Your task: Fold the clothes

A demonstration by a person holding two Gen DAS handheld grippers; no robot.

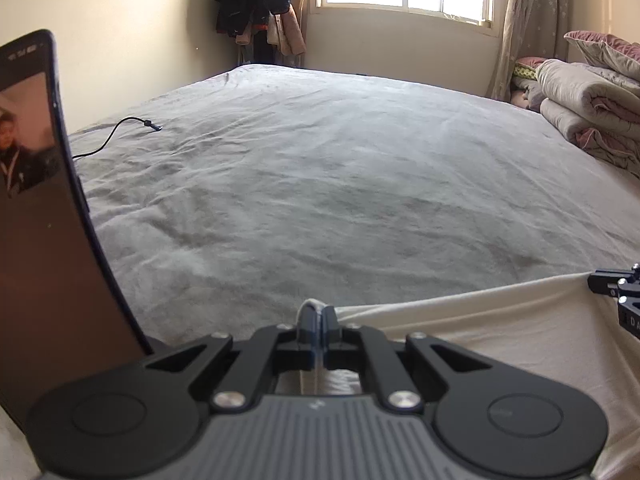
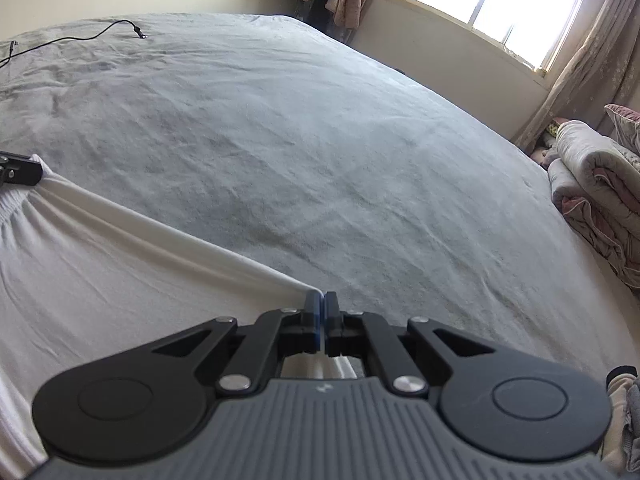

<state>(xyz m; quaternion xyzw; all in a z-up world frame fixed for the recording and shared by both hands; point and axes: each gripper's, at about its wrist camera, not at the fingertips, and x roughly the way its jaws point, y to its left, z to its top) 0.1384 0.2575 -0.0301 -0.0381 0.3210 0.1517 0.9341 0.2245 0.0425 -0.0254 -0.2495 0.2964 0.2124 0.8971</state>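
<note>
- Clearly mid-grasp: left gripper (image 1: 319, 322) clamped on a bunched corner of the white garment (image 1: 480, 328), a fold of cloth poking up between the pads at lower centre of the left wrist view.
- Likewise the right gripper (image 2: 322, 312), pinched tight on the opposite corner of that white garment (image 2: 100, 264) at lower centre of the right wrist view, cloth running off to the lower left.
- Garment lying along the lower edge of both frames on the grey bedsheet (image 1: 320, 184), top hem drawn into a fairly straight line between the two grips; gathered, elastic-looking band visible at far left of the right wrist view, so possibly a waistband, though not certain.
- Advisable next, as a judgement: keep both grips firm and level, hold the hem taut without overstretching, then lift and carry it forward over open sheet so the body lays out flat before folding.
- Worth matching the height and pace of both hands, otherwise a skewed, wrinkled lay-down likely.
- Worth steering away from the black cable (image 1: 120, 132) at upper left and the stacked quilts (image 1: 592, 108) at right edge.
- Phone screen (image 1: 36, 200) filling the left edge of the left wrist view, blocking sight of that side; care needed there.
</note>
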